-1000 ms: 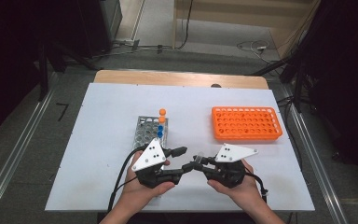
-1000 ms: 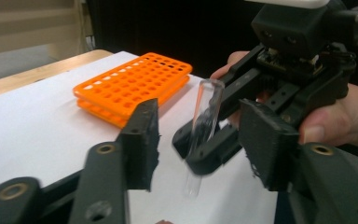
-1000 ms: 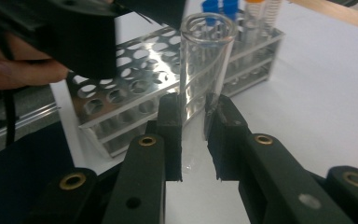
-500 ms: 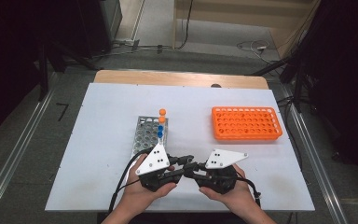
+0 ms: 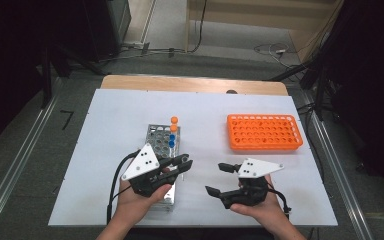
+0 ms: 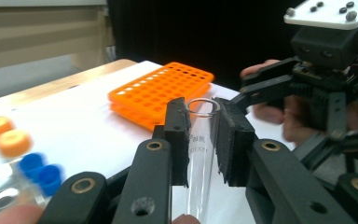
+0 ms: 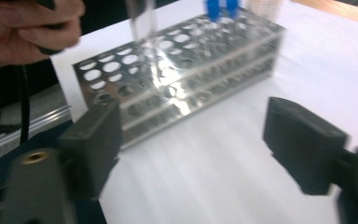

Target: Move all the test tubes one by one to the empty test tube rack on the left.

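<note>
1. We see the left gripper point(image 5: 182, 164) clamped on a clear glass test tube point(image 6: 200, 154); in the left gripper view, its 2 black pads press the tube just below its open rim, and the tube stands upright between them.
2. In the high view, that gripper sits over the near end of the metal rack point(image 5: 156, 134), which serves as our landmark. In the right gripper view, the tube point(image 7: 140, 21) hangs just above the rack's point(image 7: 223, 56) holes.
3. We see the right gripper point(image 5: 221, 179) to the right of the metal rack, apart from it. Its jaws have just been opening and now stand wide with nothing between them.
4. At the far end of the metal rack stand 2 orange-capped tubes point(image 5: 173, 124) and 2 blue-capped tubes point(image 5: 171, 140), all upright.
5. The orange rack point(image 5: 264, 132) lies well to the right of the metal rack on the white table point(image 5: 110, 125), its holes unfilled as far as we can tell.
</note>
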`<state>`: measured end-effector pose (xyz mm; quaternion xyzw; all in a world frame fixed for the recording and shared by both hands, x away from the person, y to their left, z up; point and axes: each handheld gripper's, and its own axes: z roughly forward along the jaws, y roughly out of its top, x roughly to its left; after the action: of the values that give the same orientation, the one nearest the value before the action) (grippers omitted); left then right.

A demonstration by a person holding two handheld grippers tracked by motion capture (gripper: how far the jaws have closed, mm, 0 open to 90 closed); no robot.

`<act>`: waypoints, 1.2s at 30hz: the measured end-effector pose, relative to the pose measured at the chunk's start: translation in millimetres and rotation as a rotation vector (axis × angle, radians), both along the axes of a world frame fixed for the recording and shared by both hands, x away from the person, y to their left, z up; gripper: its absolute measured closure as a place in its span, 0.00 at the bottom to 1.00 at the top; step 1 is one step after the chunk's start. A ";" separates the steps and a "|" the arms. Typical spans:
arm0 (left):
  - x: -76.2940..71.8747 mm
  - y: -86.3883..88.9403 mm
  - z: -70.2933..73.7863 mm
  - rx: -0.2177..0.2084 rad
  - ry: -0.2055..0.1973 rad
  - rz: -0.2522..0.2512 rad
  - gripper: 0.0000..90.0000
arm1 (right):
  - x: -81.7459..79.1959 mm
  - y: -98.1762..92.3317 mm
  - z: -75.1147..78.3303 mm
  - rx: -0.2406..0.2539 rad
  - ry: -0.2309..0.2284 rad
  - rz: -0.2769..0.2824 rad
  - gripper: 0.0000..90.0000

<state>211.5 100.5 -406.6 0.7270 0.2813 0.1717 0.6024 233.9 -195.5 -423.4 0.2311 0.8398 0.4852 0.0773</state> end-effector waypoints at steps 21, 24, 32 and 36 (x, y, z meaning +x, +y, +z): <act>15.4 27.2 -15.8 -0.021 -0.017 0.151 0.84 | 9.8 -117.2 -23.5 0.029 0.040 -0.218 0.00; 18.6 26.1 -18.8 -0.024 -0.015 0.162 0.84 | 12.9 -125.1 -24.9 0.045 0.031 -0.237 0.00; 21.7 23.0 -26.3 0.007 -0.013 0.181 0.84 | 15.6 -125.6 -26.4 0.039 0.019 -0.255 0.00; 20.9 25.0 -29.7 0.031 0.000 0.190 0.84 | 16.7 -125.3 -27.6 0.035 0.023 -0.257 0.00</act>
<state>232.4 125.5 -436.3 0.7063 0.3464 0.2326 0.5719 250.5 -320.8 -451.0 0.3435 0.7955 0.4833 0.1252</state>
